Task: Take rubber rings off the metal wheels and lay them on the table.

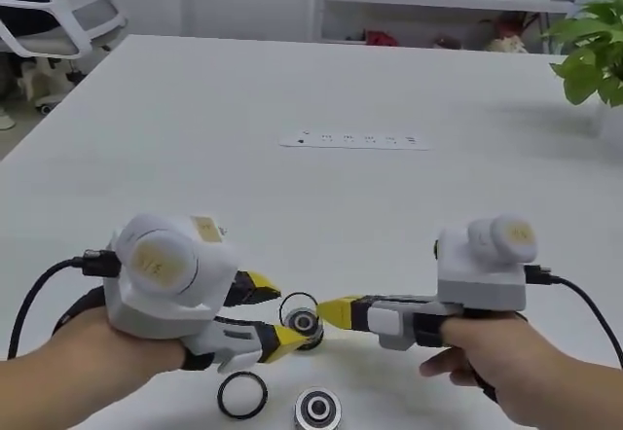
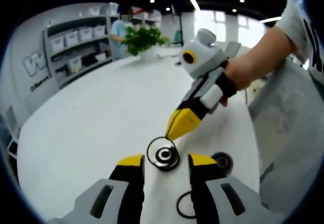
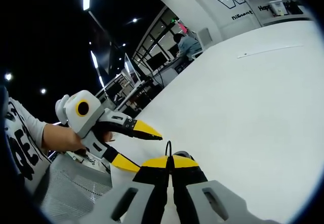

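Right tongs (image 2: 170, 134) pinch the ring (image 2: 150, 152) on the wheel (image 2: 164, 156).

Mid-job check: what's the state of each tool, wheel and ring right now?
Left tool: open, jaws flanking the first wheel
Right tool: shut on the rubber ring
Rubber ring: partly lifted off first wheel
First wheel: resting on table
Loose ring: flat on table
Second wheel: flat on table, seemingly bare
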A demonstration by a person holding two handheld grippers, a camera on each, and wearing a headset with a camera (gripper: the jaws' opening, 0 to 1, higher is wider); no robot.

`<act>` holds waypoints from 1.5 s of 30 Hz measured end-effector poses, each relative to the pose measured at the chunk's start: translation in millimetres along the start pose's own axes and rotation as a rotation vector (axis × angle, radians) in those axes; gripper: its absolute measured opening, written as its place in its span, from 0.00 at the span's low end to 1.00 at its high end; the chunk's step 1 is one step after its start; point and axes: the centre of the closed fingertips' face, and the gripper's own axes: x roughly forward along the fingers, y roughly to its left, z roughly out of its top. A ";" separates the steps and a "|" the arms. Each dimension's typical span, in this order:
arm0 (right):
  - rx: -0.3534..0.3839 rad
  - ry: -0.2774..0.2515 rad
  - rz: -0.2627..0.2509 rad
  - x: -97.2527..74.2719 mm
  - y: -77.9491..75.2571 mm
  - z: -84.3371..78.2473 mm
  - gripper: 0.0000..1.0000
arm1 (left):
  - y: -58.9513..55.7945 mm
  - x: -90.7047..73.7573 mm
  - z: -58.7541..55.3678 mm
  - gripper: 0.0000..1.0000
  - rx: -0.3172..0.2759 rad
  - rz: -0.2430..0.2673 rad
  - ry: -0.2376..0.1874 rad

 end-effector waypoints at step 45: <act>0.012 0.017 0.104 8.7 47.4 -1.2 0.00 | -15.8 -68.8 0.0 0.63 -0.015 0.015 -0.064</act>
